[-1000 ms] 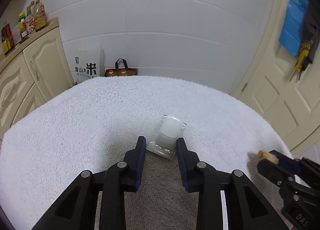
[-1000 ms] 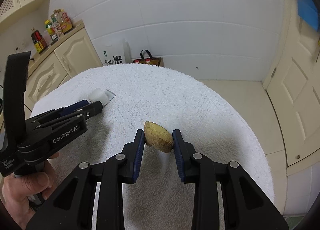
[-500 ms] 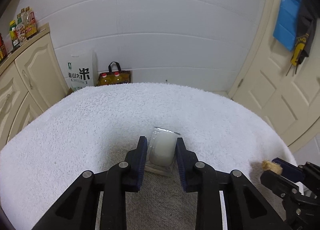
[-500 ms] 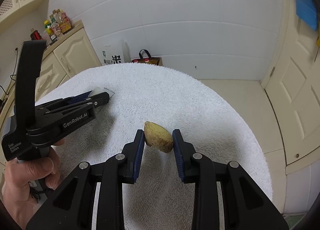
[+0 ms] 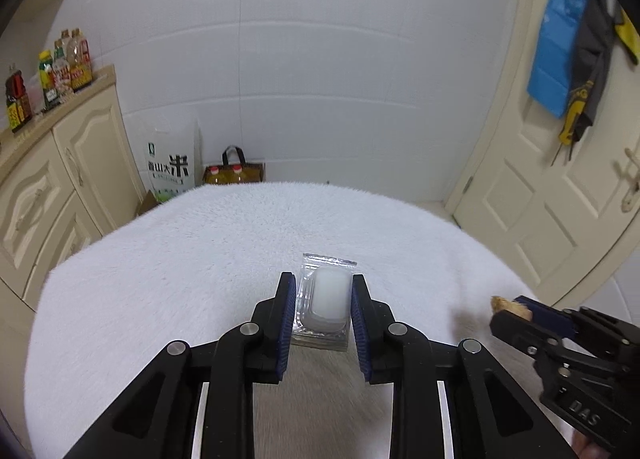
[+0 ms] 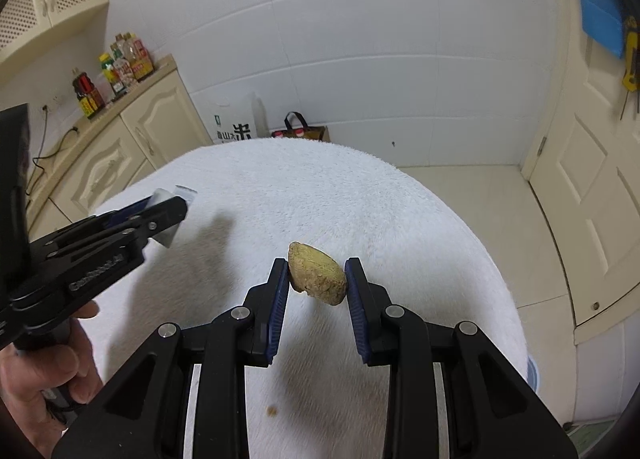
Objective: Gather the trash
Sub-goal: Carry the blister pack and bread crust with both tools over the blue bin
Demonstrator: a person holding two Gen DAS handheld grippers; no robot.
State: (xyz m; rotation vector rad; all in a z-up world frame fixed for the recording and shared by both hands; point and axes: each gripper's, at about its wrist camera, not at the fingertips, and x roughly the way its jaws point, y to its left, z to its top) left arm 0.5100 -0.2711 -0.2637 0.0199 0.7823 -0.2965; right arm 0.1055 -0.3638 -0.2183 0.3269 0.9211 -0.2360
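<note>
My left gripper (image 5: 323, 295) is shut on a clear plastic packet with a white lump inside (image 5: 326, 301), lifted off the white fluffy cloth (image 5: 200, 259). From the right wrist view the same packet (image 6: 176, 215) shows at the left gripper's (image 6: 168, 207) tips, a hand (image 6: 44, 367) on its handle. My right gripper (image 6: 317, 279) is shut on a brownish, rough lump of food scrap (image 6: 317, 278), held above the cloth (image 6: 360, 199). In the left wrist view the right gripper (image 5: 510, 309) stands at the lower right with the brown scrap (image 5: 505, 304) in its tip.
A small brown crumb (image 6: 273, 411) lies on the cloth near me. Cream cabinets (image 5: 48, 187) with bottles (image 5: 60, 71) stand to the left. A rice bag (image 5: 168, 163) and a tote bag (image 5: 234, 171) sit on the floor behind. A door (image 5: 560, 187) is at right.
The left gripper closed on the packet, which turned upright between the pads, and lifted it off the cloth. The right gripper rose a little with the scrap still in it.
</note>
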